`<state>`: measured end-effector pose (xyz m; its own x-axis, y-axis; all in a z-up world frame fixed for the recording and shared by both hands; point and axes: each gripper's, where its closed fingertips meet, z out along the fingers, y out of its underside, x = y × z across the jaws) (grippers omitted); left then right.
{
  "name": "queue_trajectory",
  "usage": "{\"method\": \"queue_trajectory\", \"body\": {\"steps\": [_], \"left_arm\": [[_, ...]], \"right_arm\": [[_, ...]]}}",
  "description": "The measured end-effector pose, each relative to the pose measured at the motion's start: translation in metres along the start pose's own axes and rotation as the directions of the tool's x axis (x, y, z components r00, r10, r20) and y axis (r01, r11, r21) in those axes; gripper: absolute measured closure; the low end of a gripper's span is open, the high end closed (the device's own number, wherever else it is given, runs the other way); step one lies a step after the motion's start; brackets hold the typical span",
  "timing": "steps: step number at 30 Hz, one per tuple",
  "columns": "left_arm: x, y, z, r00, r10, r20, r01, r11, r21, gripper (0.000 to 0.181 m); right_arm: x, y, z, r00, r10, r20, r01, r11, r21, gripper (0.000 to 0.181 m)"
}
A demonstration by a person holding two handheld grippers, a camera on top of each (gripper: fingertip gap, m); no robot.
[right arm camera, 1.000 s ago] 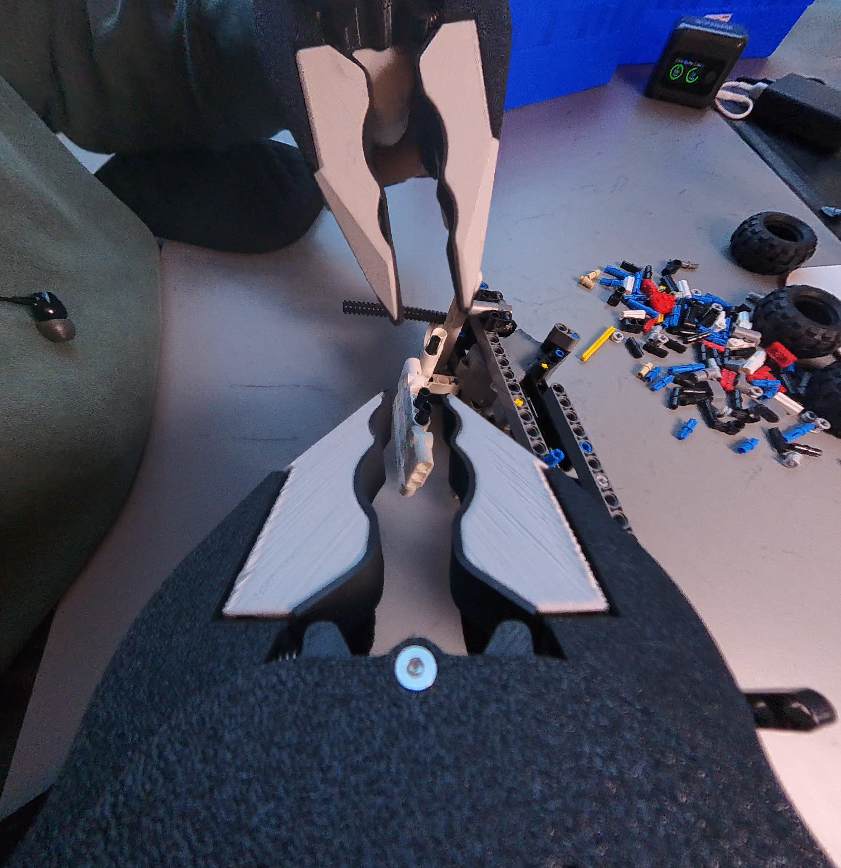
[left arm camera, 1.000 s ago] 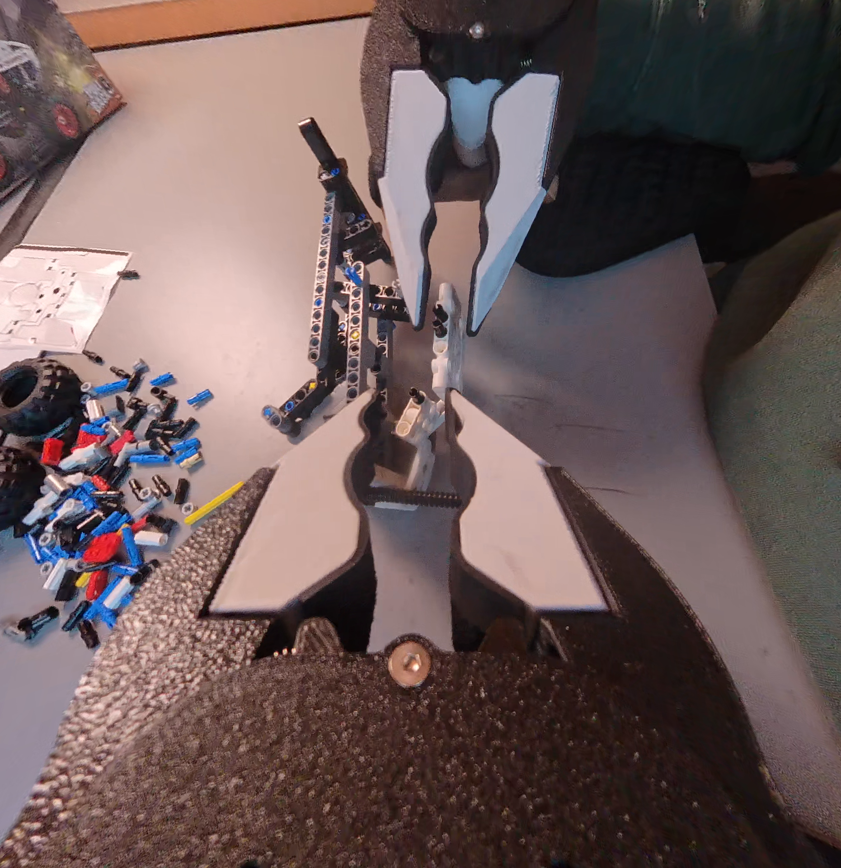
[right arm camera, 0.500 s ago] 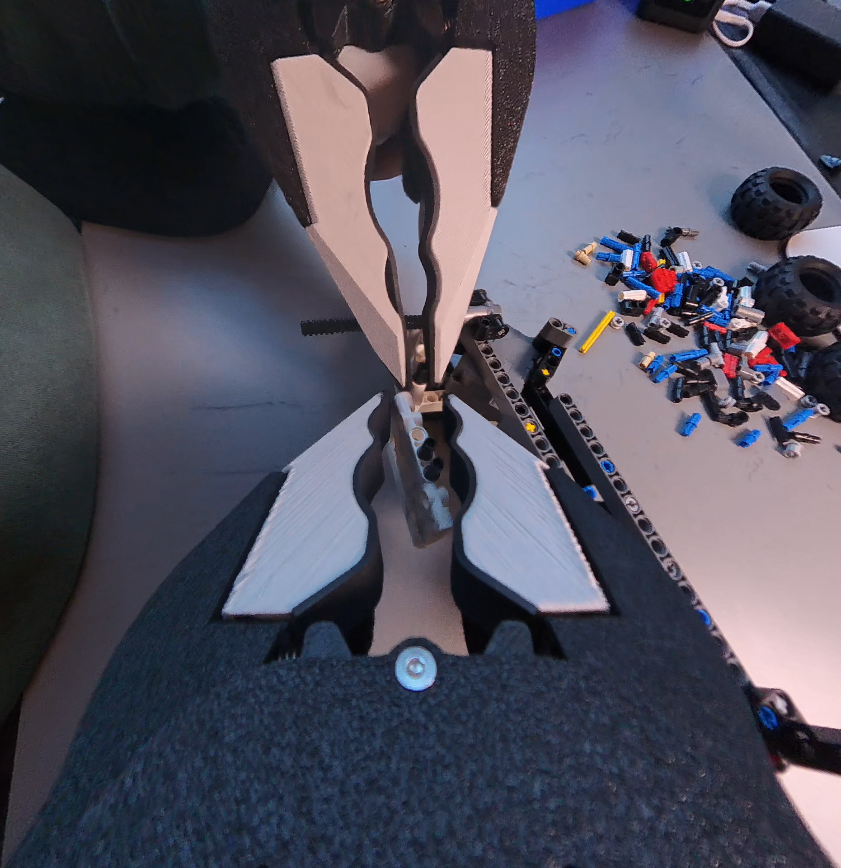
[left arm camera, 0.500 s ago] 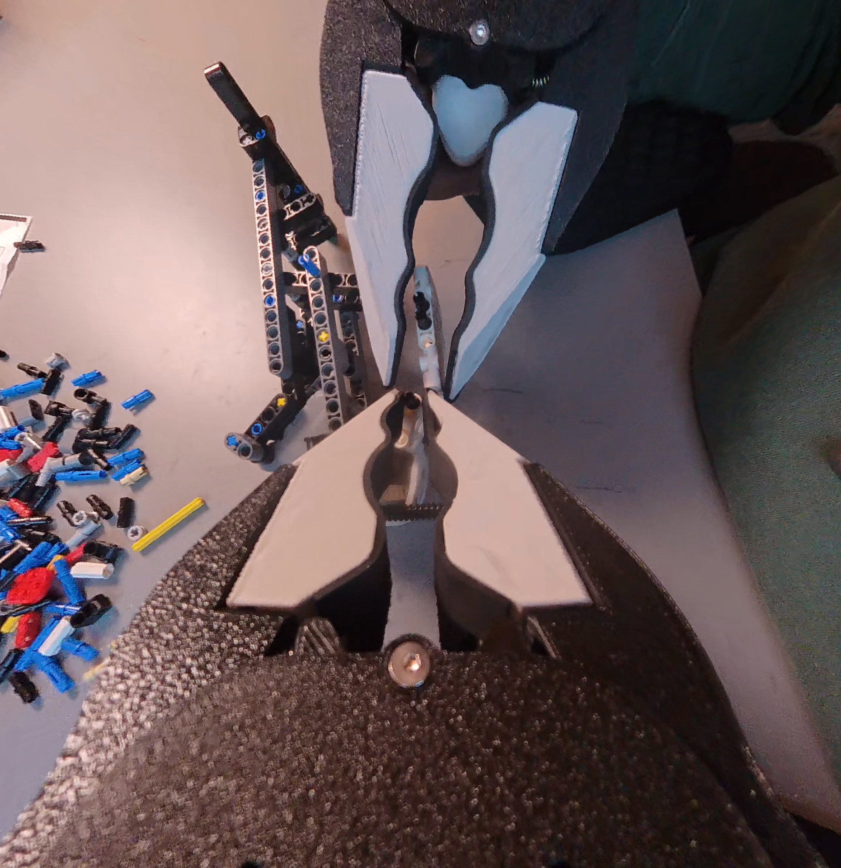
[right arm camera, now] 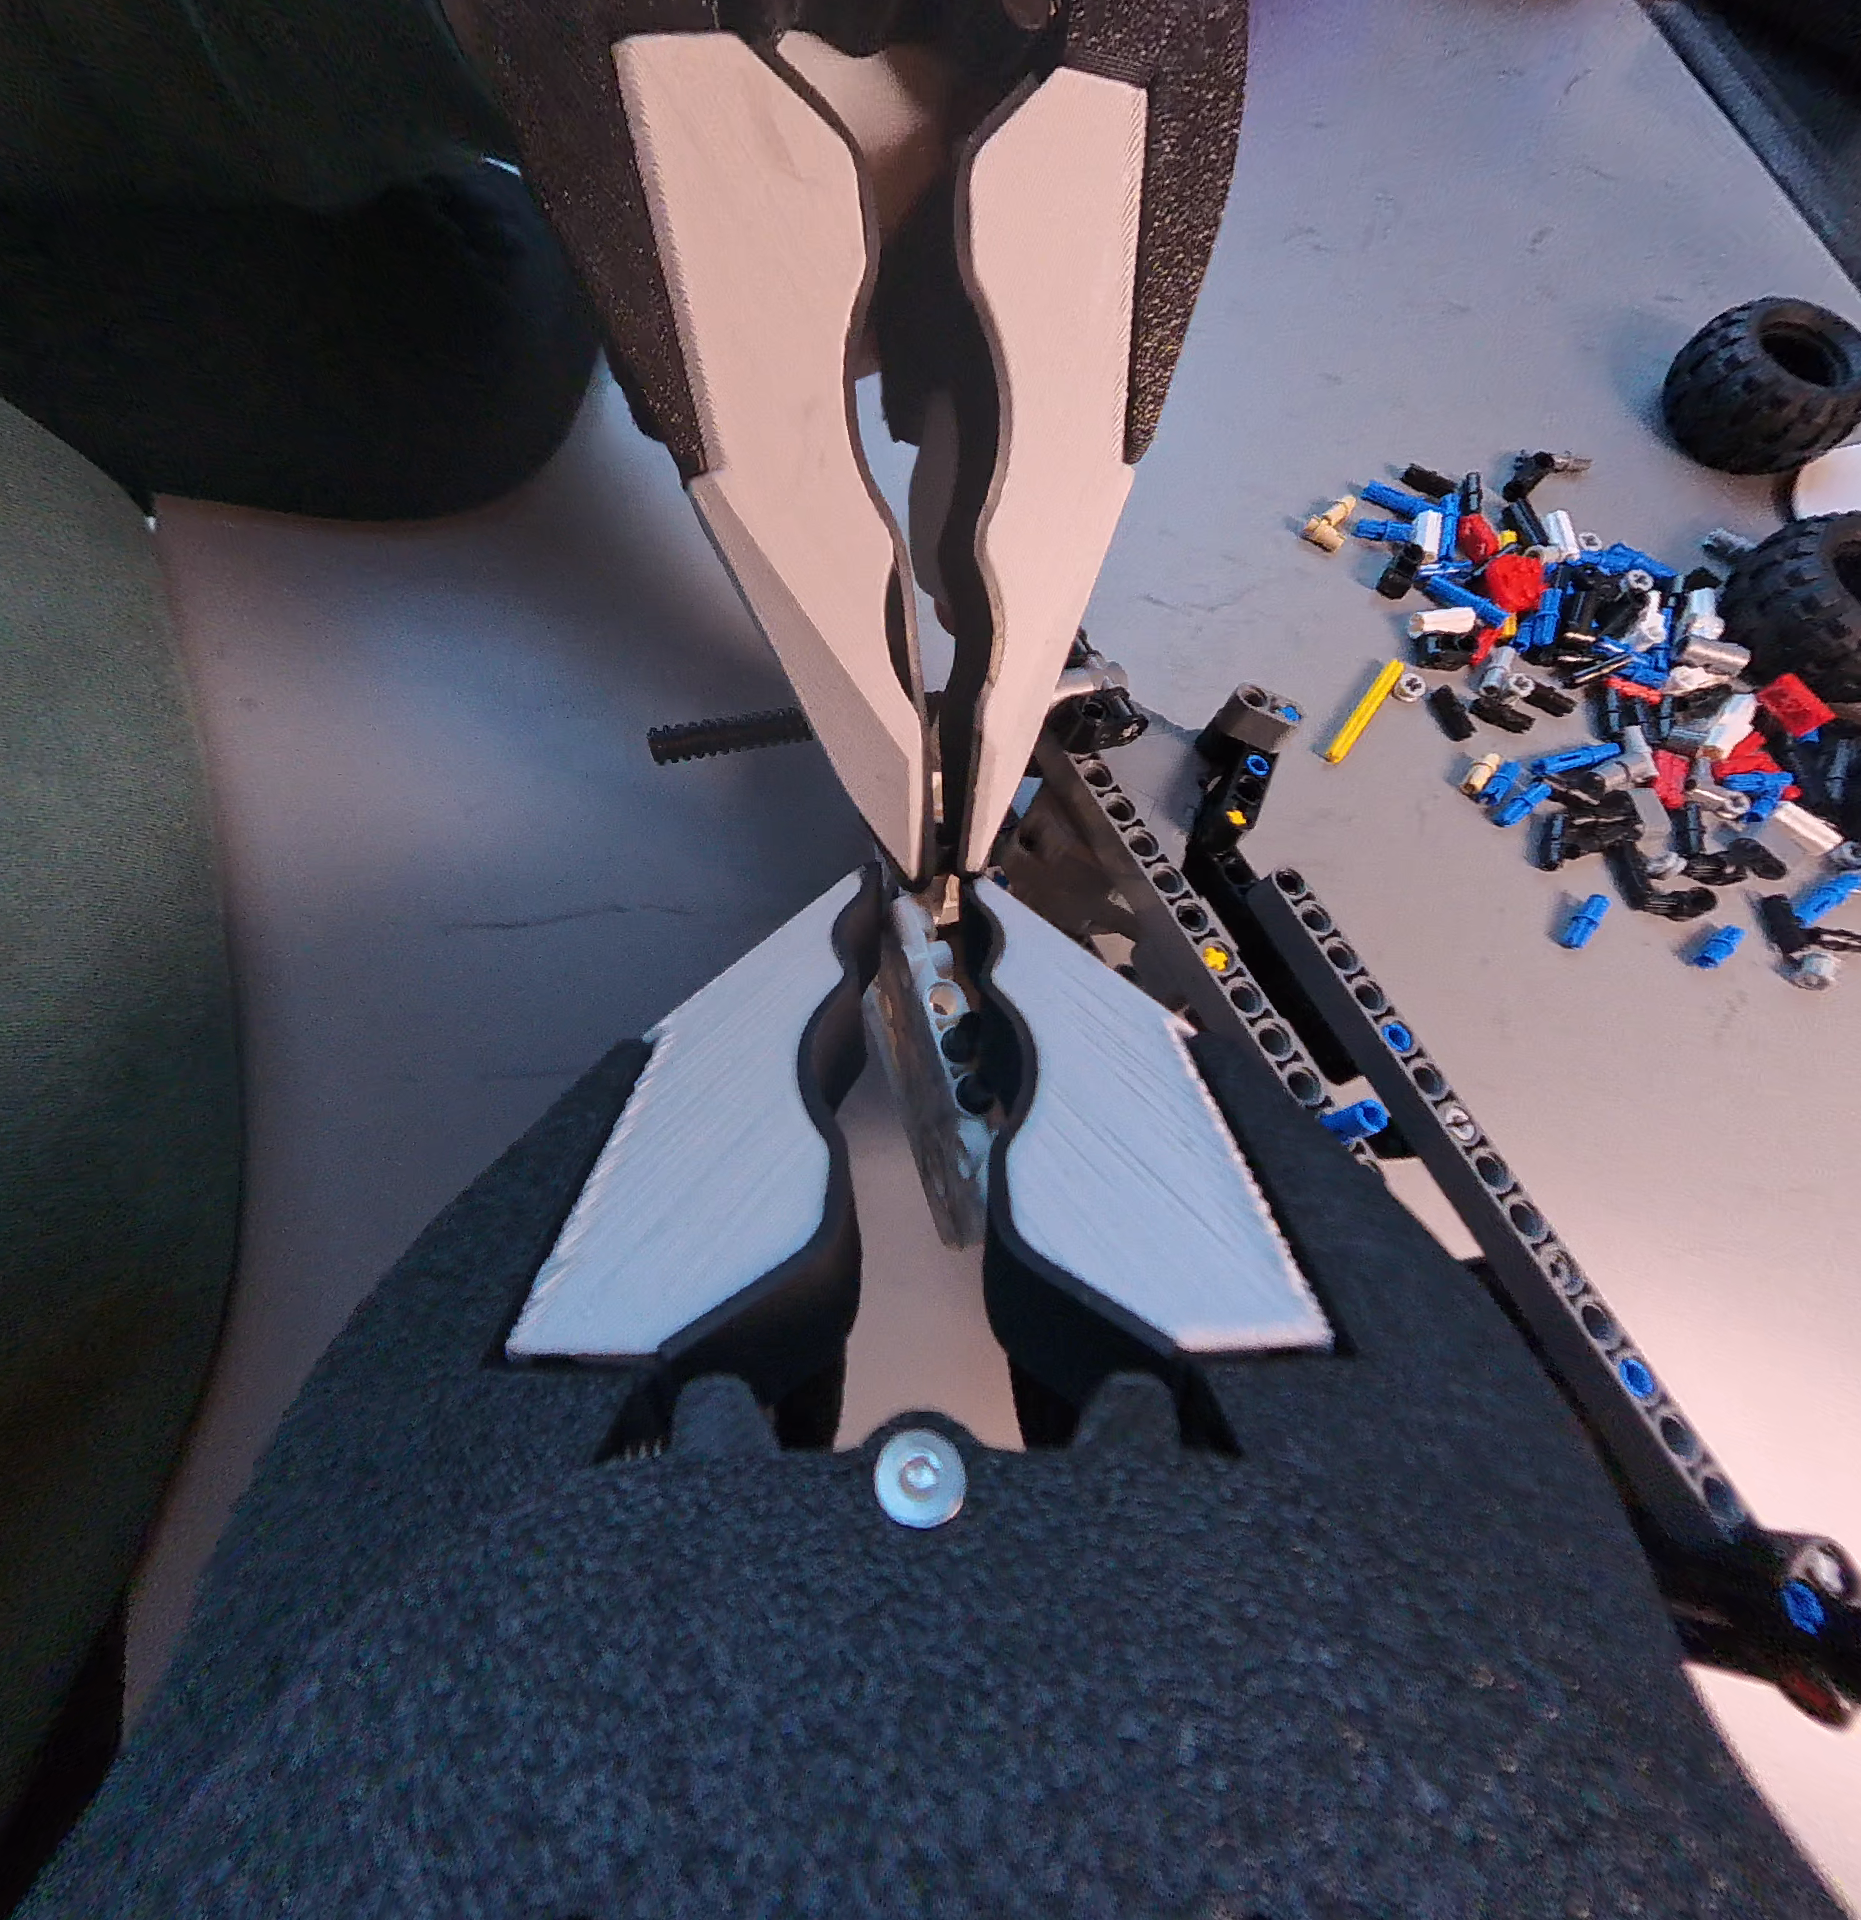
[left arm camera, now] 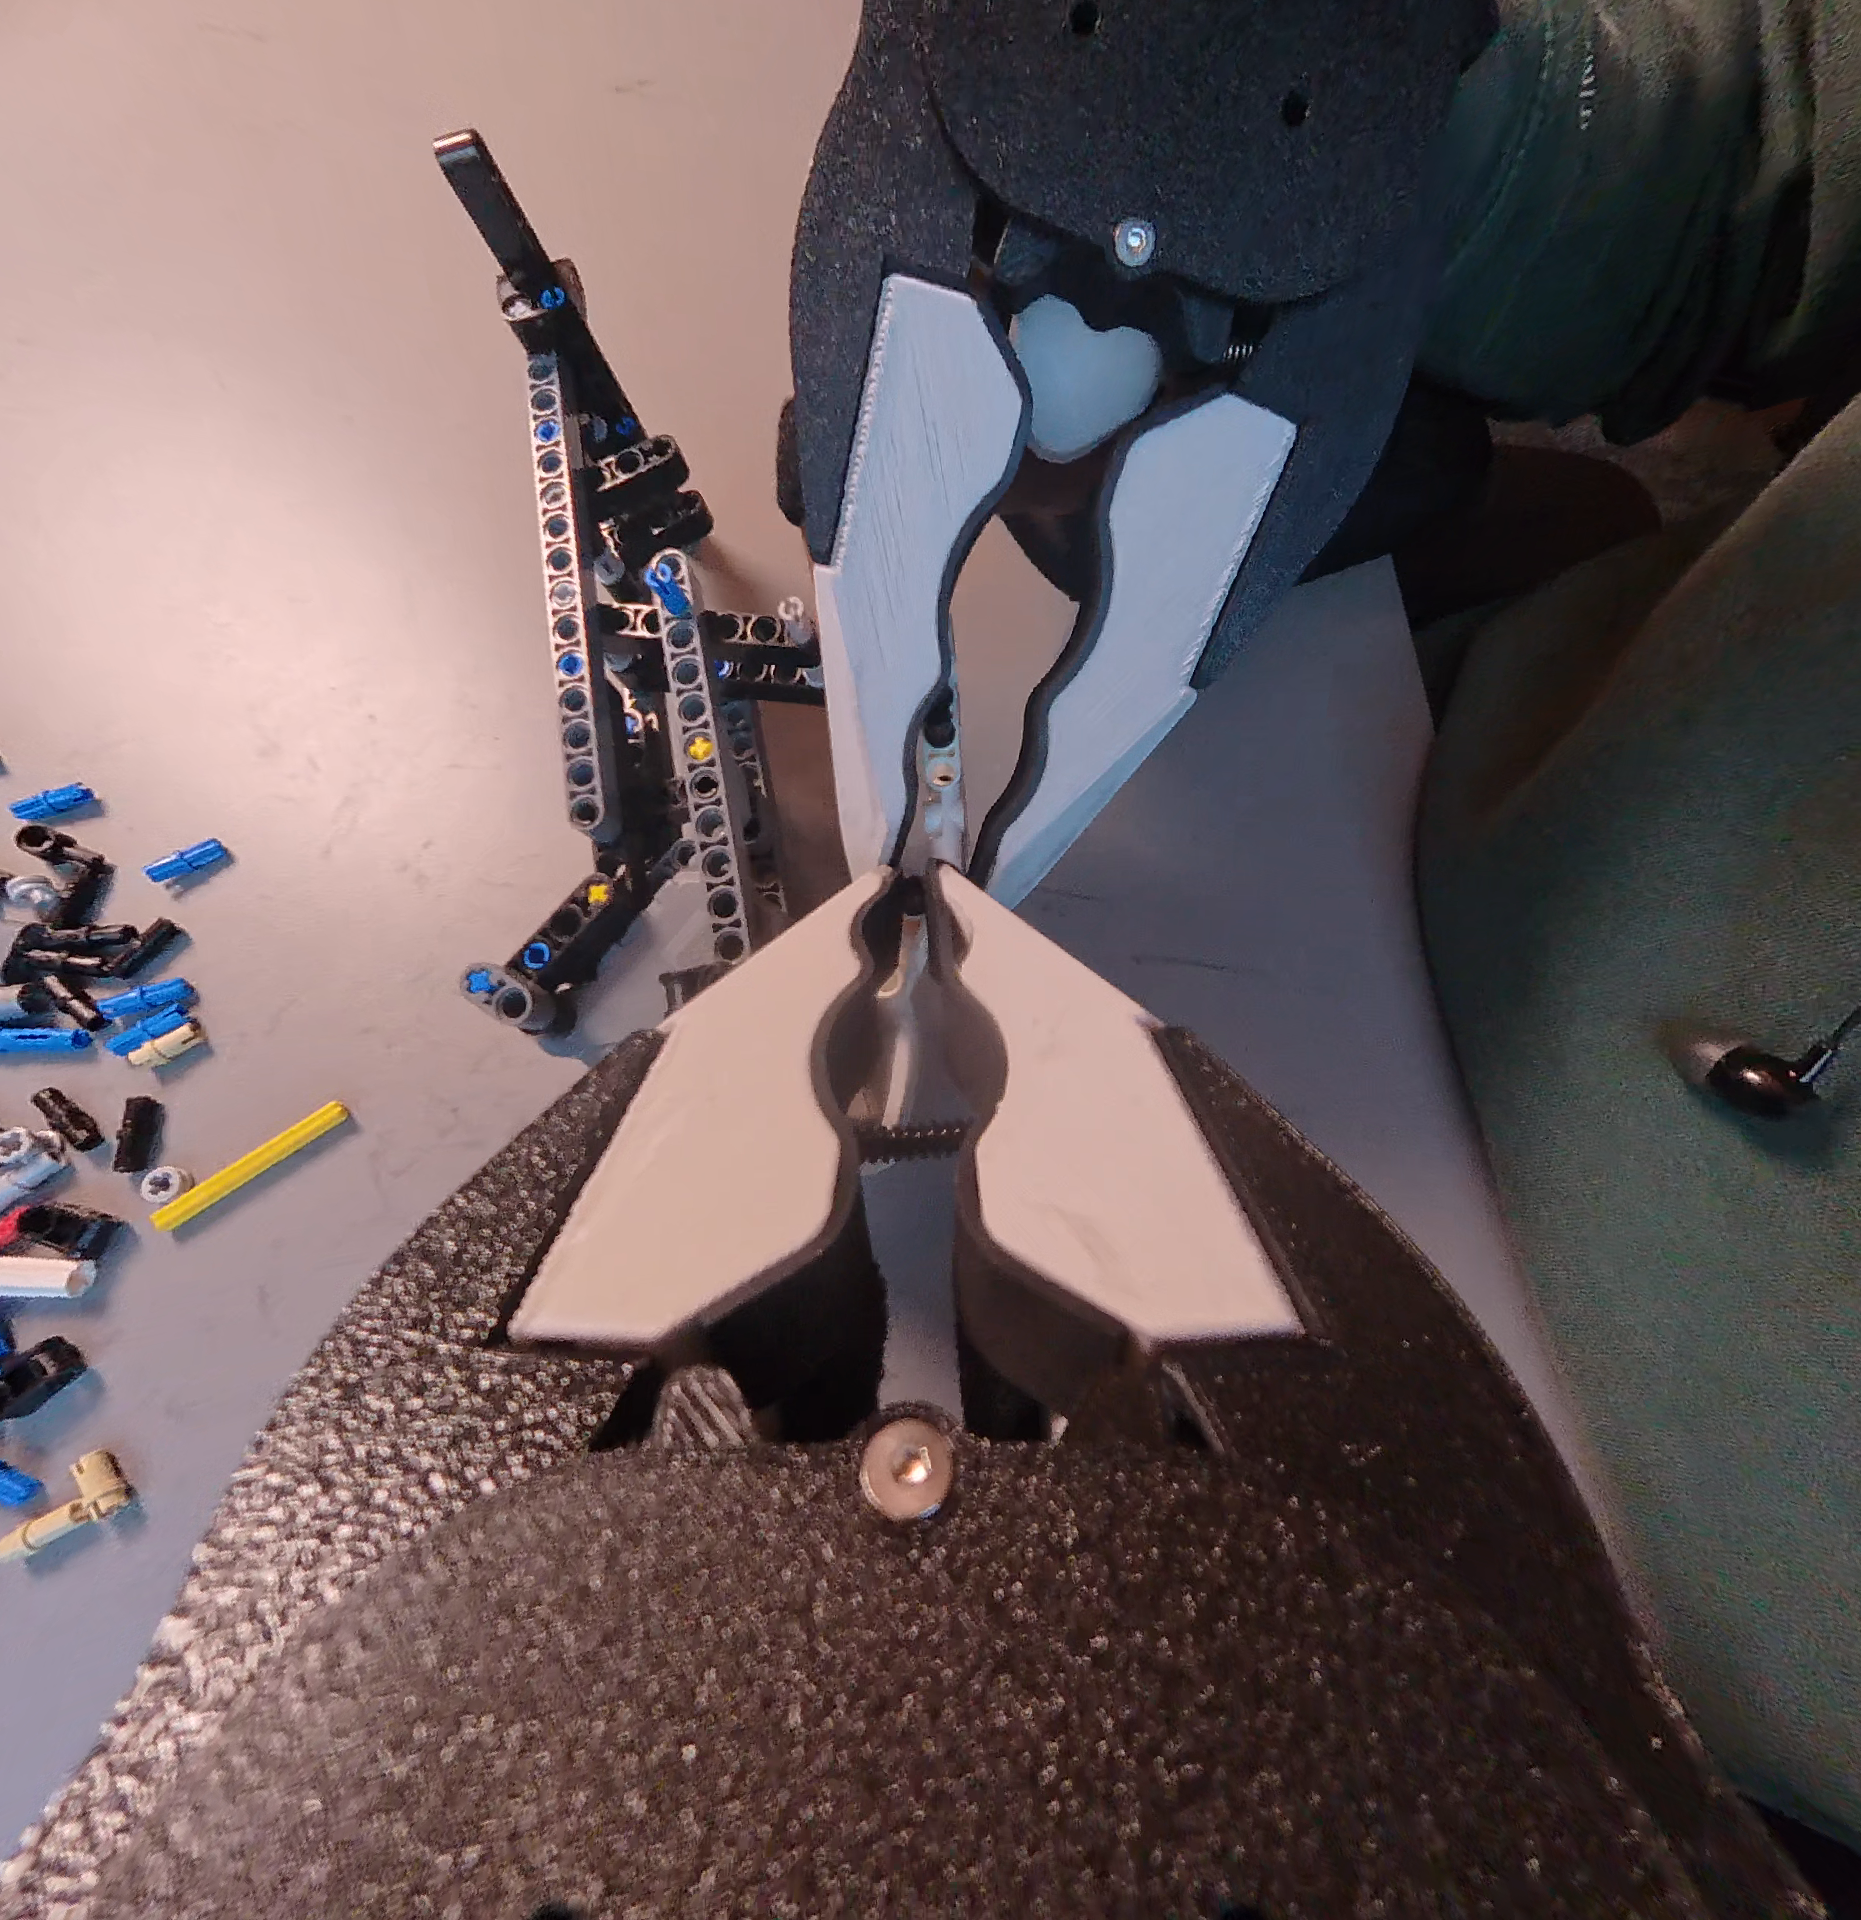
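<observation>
Gripping one white pinned beam piece [right arm camera: 931,1049] tip-to-tip, left gripper [left arm camera: 913,883] and right gripper [right arm camera: 921,883] are both clamped on it; only the right wrist view shows the black ridged axle [right arm camera: 723,732]; contact point hidden.

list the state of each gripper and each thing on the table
left gripper: shut on white part with black worm gear
right gripper: shut on white beam
black beam frame: lying on table
loose pieces: scattered pile
tyres: loose, unmounted
</observation>
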<state>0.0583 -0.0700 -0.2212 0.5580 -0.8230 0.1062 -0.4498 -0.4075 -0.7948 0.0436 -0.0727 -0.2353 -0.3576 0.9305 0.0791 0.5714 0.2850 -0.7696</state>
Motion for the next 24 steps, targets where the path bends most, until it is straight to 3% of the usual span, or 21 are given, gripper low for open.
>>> {"method": "queue_trajectory", "body": {"steps": [6, 8, 9, 10, 12, 17, 21, 24], "left_arm": [[0.004, -0.005, -0.003, 0.999, -0.018, -0.038, 0.02, 0.999, 0.049, 0.18], [0.011, -0.039, -0.023, 0.991, -0.069, -0.118, 0.095, 0.967, 0.237, 0.18], [0.006, -0.054, -0.038, 0.995, -0.048, -0.086, 0.071, 0.955, 0.288, 0.18], [-0.005, -0.055, -0.044, 1.0, -0.004, 0.008, 0.002, 0.971, 0.24, 0.178], [-0.015, -0.056, -0.051, 0.999, -0.016, 0.037, 0.007, 0.975, 0.223, 0.179], [-0.065, -0.029, -0.053, 0.974, -0.106, 0.2, 0.07, 0.982, 0.177, 0.178], [-0.125, 0.017, -0.039, 0.908, -0.139, 0.396, 0.126, 0.99, 0.059, 0.177], [-0.162, 0.037, -0.034, 0.851, -0.123, 0.51, 0.139, 0.99, 0.007, 0.177]], "right_arm": [[-0.004, 0.0, -0.001, 0.998, 0.015, 0.068, -0.013, 1.0, -0.027, 0.172], [-0.005, 0.016, 0.006, 0.997, -0.027, 0.072, 0.035, 0.993, -0.113, 0.173], [-0.011, 0.011, 0.009, 0.995, -0.018, 0.097, 0.025, 0.997, -0.075, 0.173], [-0.015, 0.006, 0.008, 0.992, 0.016, 0.126, -0.009, 0.999, -0.053, 0.173], [-0.013, 0.003, 0.006, 0.993, 0.002, 0.116, 0.004, 0.999, -0.054, 0.173], [-0.007, 0.007, 0.003, 0.996, 0.002, 0.088, 0.002, 0.999, -0.051, 0.171], [-0.006, 0.006, 0.003, 0.997, -0.002, 0.078, 0.005, 1.0, -0.031, 0.17], [-0.005, 0.005, 0.004, 0.997, 0.002, 0.076, -0.002, 1.0, -0.012, 0.17]]}}
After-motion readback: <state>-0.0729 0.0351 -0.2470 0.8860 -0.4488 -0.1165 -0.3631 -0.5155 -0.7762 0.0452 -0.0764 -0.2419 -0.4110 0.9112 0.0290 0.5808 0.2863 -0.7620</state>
